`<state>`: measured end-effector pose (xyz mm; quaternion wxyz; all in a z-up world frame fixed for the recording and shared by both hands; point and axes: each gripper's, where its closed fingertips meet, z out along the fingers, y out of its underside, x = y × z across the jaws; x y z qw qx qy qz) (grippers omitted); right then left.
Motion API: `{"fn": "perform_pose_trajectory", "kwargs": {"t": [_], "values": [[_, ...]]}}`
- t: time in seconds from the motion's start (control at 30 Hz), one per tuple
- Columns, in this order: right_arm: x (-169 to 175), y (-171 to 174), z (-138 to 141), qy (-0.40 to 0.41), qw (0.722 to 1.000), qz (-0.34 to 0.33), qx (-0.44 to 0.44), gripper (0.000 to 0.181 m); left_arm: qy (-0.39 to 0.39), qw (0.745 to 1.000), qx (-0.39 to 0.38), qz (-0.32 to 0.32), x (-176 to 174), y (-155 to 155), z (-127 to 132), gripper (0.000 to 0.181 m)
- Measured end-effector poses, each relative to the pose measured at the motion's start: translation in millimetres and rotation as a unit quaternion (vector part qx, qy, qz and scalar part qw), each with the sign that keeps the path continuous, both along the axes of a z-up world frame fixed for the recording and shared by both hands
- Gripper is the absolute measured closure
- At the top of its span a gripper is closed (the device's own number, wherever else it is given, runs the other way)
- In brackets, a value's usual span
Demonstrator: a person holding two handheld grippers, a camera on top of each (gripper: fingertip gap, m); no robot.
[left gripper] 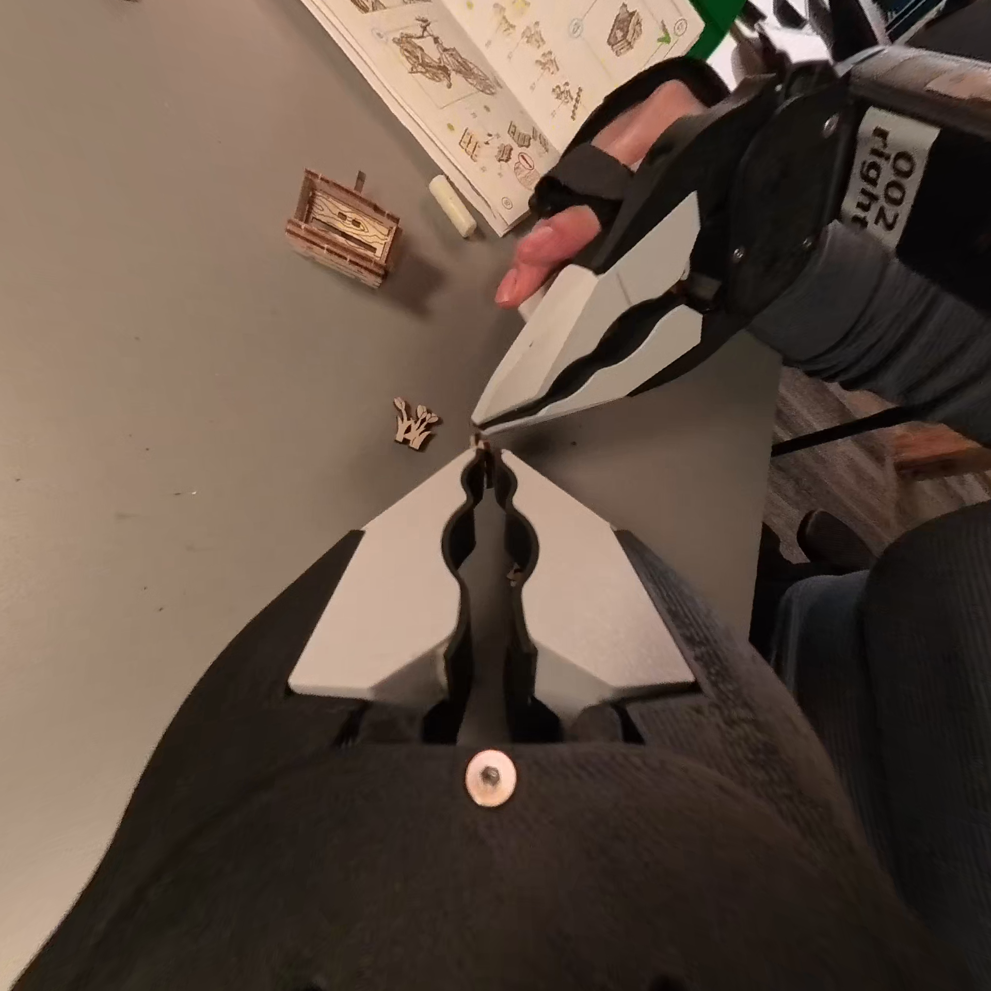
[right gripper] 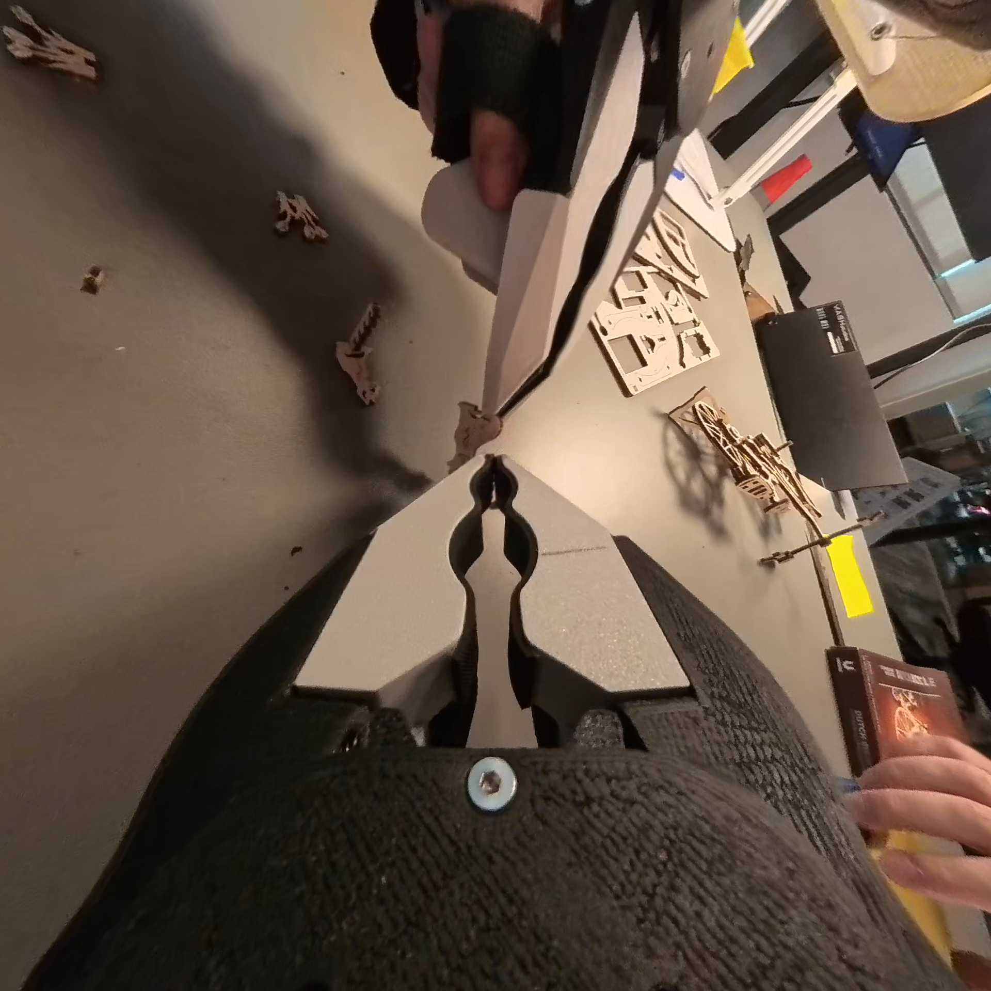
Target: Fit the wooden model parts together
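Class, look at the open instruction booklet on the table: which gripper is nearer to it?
Right. The right gripper reaches in beside the booklet, its hand overlapping the page corner; the left gripper, pinching a wooden piece, meets its tip farther back.

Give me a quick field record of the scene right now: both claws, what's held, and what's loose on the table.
left claw: shut on a small wooden piece
right claw: tips closed at that piece; own grip unclear
claw relation: tips nearly meeting above the table
loose parts: flower cutout, small wooden box
built model: wooden bicycle
part sheets: punched plywood sheets
reference: open instruction booklet
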<state>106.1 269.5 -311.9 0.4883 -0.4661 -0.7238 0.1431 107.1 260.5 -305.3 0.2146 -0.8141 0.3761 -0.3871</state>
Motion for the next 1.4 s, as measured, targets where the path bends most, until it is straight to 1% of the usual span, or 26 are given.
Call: {"fn": "perform_pose_trajectory", "kwargs": {"t": [0.2, 0.43, 0.53, 0.6, 0.67, 0.73, 0.8, 0.87, 0.97, 1.03, 1.1, 1.13, 1.27, 1.4], "values": [[1, 0, -2, -0.002, 1.0, 0.0, -0.014, 0.181, 0.012, 1.0, 0.014, 0.013, -4, 5, -4, 0.181], [2, -2, -4, 0.007, 0.998, 0.0, -0.07, 0.181, 0.046, 0.997, 0.054, 0.01, -9, 8, -9, 0.181], [3, -1, -7, 0.004, 0.995, -0.007, -0.102, 0.176, 0.045, 0.997, 0.058, 0.012, -10, 8, -9, 0.181], [5, 1, -11, -0.005, 0.994, -0.013, -0.108, 0.173, 0.043, 0.997, 0.058, 0.017, -10, 9, -7, 0.181], [5, 1, -12, -0.007, 0.994, -0.013, -0.105, 0.173, 0.044, 0.997, 0.053, 0.02, -8, 7, -7, 0.169], [4, 0, -13, -0.011, 0.994, -0.014, -0.106, 0.172, 0.042, 0.998, 0.041, 0.018, -5, 3, -7, 0.152], [4, 0, -14, -0.014, 0.994, -0.015, -0.105, 0.171, 0.054, 0.998, 0.039, 0.022, -3, 3, -10, 0.145], [4, 1, -14, -0.013, 0.994, -0.017, -0.105, 0.171, 0.087, 0.995, 0.043, 0.022, -3, 4, -16, 0.142], [5, 2, -13, -0.008, 0.994, -0.02, -0.106, 0.171, 0.133, 0.99, 0.046, 0.017, -5, 6, -27, 0.145], [6, 2, -12, -0.006, 0.994, -0.022, -0.105, 0.17, 0.139, 0.989, 0.049, 0.016, -4, 8, -29, 0.157], [7, 1, -11, -0.004, 0.994, -0.023, -0.106, 0.168, 0.145, 0.988, 0.046, 0.01, -4, 7, -31, 0.177], [7, 2, -10, -0.001, 0.994, -0.026, -0.108, 0.166, 0.146, 0.988, 0.052, 0.007, -5, 7, -32, 0.18], [9, 5, -3, 0.023, 0.993, -0.038, -0.109, 0.158, 0.161, 0.981, 0.11, -0.016, -9, 7, -30, 0.18], [7, 2, -3, 0.025, 0.995, -0.037, -0.094, 0.154, 0.182, 0.966, 0.181, -0.035, -11, 6, -23, 0.18]]}}
